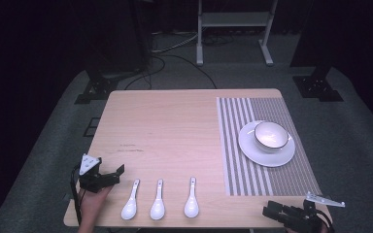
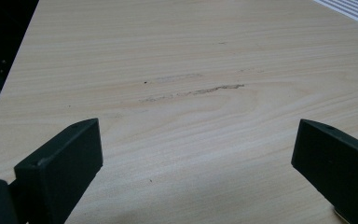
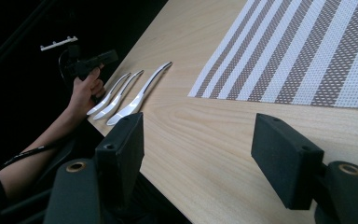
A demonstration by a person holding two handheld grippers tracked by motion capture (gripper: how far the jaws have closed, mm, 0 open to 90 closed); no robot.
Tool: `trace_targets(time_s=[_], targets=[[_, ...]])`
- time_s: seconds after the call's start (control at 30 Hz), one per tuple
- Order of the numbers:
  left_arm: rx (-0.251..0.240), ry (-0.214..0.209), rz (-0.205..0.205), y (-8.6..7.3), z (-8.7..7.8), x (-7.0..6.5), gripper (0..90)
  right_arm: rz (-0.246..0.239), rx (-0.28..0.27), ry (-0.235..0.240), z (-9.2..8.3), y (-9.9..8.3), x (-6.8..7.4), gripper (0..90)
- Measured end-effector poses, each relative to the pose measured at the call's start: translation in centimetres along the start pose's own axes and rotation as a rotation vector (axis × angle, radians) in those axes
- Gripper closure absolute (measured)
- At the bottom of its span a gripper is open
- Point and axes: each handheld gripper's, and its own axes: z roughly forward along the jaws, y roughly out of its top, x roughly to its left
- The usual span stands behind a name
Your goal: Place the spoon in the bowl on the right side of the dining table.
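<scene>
Wood table, 3 white spoons w/o markings; both grippers' fingers apart

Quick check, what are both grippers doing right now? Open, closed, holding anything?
Left gripper: open, holding nothing, above bare table left of the spoons.
Right gripper: open, holding nothing, over the table's near edge beside the striped placemat.

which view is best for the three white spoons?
High view. The three white spoons lie in full from above, in a row near the table's front edge, bowls toward the person. The right gripper view shows them far off, at a low angle, overlapping. The left gripper view looks across bare wood toward the striped mat.
</scene>
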Motion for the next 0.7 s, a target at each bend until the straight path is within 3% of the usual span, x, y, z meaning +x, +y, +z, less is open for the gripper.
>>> trace_targets(time_s=[0.37,0.7], targets=[[0.002,0.004,-0.001,0.0,0.0,0.0,0.5,0.003,0.016,0.003,0.5,0.1,0.0,33.4],[0.001,0.0,0.004,0.0,0.0,-0.1,0.5,-0.051,0.059,0.008,2.3,1.2,1.5,33.0]])
